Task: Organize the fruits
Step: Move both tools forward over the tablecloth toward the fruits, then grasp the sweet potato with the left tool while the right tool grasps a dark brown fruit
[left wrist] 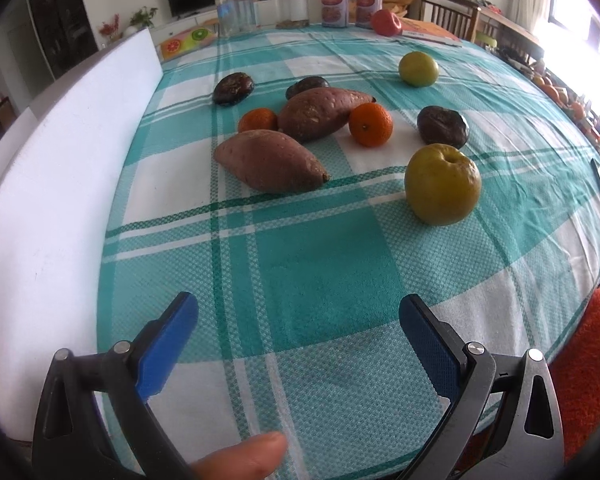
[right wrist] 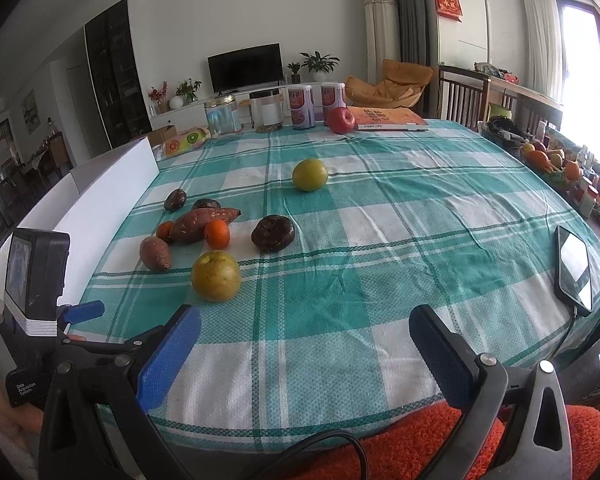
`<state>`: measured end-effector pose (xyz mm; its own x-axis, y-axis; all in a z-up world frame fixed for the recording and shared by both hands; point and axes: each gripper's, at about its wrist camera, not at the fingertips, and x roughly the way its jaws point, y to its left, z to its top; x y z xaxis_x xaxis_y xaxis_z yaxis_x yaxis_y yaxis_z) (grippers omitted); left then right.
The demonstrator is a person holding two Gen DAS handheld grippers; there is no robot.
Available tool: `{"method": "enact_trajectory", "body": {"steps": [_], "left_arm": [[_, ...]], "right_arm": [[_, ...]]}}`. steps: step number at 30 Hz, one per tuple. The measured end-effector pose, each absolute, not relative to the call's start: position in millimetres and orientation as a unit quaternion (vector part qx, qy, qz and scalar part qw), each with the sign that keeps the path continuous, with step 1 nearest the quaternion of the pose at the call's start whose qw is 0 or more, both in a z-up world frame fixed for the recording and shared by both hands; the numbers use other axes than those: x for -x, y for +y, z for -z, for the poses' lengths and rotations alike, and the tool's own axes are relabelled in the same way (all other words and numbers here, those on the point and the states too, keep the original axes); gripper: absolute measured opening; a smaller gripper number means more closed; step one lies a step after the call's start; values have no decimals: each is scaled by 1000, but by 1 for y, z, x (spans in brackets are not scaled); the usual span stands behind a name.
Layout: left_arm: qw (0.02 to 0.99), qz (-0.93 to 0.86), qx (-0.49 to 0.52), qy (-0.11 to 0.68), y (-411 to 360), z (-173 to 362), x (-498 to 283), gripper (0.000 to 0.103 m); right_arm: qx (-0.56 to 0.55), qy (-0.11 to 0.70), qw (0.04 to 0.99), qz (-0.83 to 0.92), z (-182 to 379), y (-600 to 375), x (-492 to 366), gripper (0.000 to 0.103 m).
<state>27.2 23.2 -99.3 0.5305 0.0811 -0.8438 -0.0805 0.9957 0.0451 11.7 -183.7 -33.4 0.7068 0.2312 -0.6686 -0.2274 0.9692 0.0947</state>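
Hovering low over the near edge of the counter (left wrist: 308,248), the left claw (left wrist: 298,320) is standing released, its blue pads spread wide with nothing but green-checked cloth between them. A person's fingertip (left wrist: 252,456) is showing at the bottom of that view.

Ahead of the left claw and slightly to its right, a yellow-green apple (left wrist: 442,184) is sitting closest. Ahead and slightly to its left, the near sweet potato (left wrist: 270,166) is lying on its side. Just beyond it the far sweet potato (left wrist: 320,112) is lying with one orange (left wrist: 370,125) against its right side and a second orange (left wrist: 258,120) tucked at its left. Three dark, wrinkled fruits are sitting around this cluster: one (left wrist: 442,126) to the right beyond the apple, one (left wrist: 233,88) far left, one (left wrist: 306,86) partly hidden behind the far sweet potato. A second green apple (left wrist: 418,69) is resting well apart, farther ahead on the right, and a red apple (left wrist: 386,22) is sitting at the far edge beside a book (left wrist: 432,34).

The right claw (right wrist: 304,332) is also hanging released and empty above the near counter edge, the whole fruit group lying ahead and to its left. A phone (right wrist: 576,268) is lying on the cloth to its right.
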Motion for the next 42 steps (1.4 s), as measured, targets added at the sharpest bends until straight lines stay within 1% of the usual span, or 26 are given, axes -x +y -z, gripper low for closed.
{"method": "enact_trajectory", "body": {"steps": [9,31,38,42], "left_arm": [[874,-43,21,484,29,106,-28,103],[875,-32,15,482,29,106,-29,103],[868,-11,11,496,31,105,-32,102],[865,13,38,500,44,100,-30,101]], "right_arm": [[-6,375,918,-129,38,-182,-16,103],[0,378,916,-130,41,-180,-14,103],[-1,379,916,-130,41,-180,-13,103],[-3,378,917,-131,41,-180,-14,103]]}}
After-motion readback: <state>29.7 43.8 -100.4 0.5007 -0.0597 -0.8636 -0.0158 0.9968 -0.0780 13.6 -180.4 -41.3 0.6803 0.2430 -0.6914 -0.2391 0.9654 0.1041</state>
